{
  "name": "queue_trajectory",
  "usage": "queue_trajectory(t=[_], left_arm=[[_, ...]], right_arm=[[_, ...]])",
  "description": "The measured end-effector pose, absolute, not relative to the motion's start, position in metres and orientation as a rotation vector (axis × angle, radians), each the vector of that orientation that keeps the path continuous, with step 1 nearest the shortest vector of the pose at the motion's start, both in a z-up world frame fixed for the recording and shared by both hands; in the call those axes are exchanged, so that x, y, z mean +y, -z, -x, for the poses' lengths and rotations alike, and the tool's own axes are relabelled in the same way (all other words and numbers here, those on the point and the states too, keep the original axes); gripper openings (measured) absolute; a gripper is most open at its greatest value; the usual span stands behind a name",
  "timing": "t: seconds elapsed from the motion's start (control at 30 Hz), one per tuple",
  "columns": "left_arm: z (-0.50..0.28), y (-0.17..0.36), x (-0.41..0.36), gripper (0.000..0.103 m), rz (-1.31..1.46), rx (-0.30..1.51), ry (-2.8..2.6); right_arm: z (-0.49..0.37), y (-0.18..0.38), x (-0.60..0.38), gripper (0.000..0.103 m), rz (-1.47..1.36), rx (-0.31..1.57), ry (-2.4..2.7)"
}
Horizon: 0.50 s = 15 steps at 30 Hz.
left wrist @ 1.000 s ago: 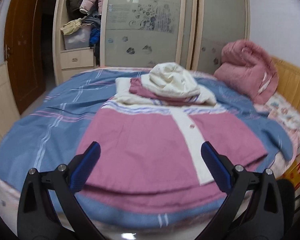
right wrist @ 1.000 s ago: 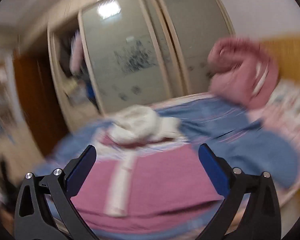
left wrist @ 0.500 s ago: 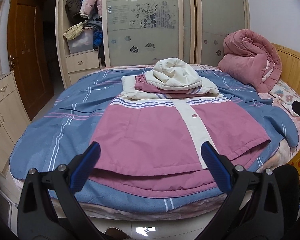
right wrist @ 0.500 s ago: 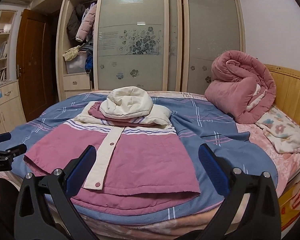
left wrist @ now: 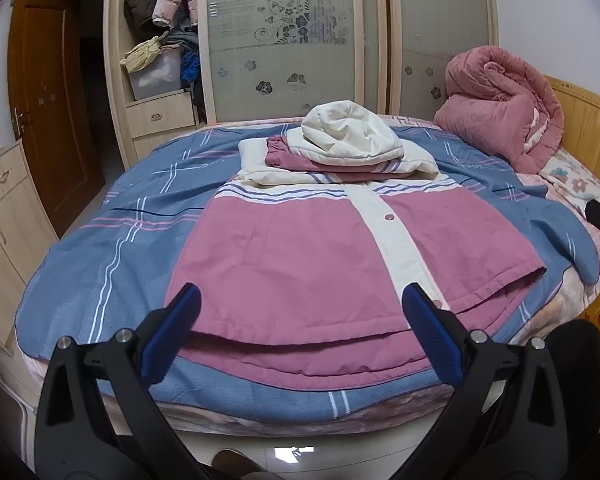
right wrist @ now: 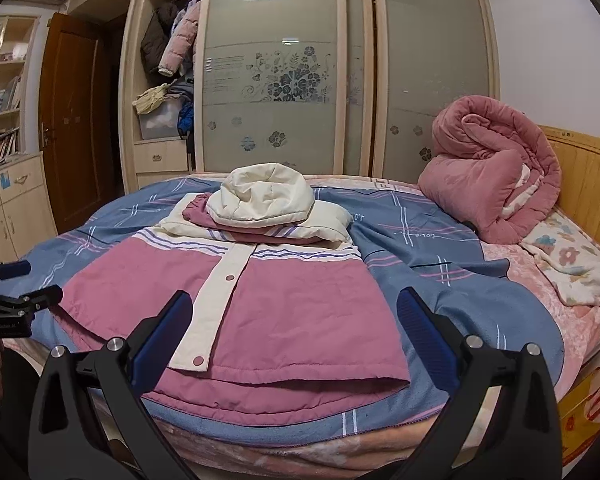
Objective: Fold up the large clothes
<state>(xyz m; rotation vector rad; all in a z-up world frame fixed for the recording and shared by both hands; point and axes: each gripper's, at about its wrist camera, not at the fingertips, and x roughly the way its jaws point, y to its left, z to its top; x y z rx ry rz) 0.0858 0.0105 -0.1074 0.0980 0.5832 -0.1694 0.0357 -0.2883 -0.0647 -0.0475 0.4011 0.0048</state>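
Observation:
A pink jacket [left wrist: 300, 264] with a cream button strip and a cream hood [left wrist: 350, 136] lies flat on the bed, sleeves folded in under the hood, hem toward me. It shows in the right wrist view too [right wrist: 284, 312]. My left gripper [left wrist: 302, 316] is open and empty, held over the hem near the bed's front edge. My right gripper [right wrist: 294, 320] is open and empty, also above the hem, right of the left one. The left gripper shows at the left edge of the right wrist view [right wrist: 16, 296].
The bed has a blue striped cover [left wrist: 112, 248]. A rolled pink quilt [left wrist: 500, 104] lies at the back right by the wooden headboard [left wrist: 588, 128]. A wardrobe with frosted sliding doors [left wrist: 284, 48] stands behind. Low cabinets [left wrist: 0, 208] and a door are at the left.
Both grippers have pulled back and steadied; the right wrist view, blurred a second ago, is now sharp. The jacket lies as before. Both grippers stay open.

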Motion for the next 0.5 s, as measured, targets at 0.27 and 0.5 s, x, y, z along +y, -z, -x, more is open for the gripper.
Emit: queue_trajectory(t=[0.27, 0.5], left_arm=[[-0.069, 0.137, 0.004, 0.101, -0.662, 0.316, 0.088], [-0.065, 0.221, -0.002, 0.101, -1.139, 0.253, 0.077]], right_arm=[[-0.030, 0.110, -0.255, 0.102, 0.501, 0.298, -0.055], [-0.030, 0.204, -0.225, 0.102, 1.013, 0.217, -0.032]])
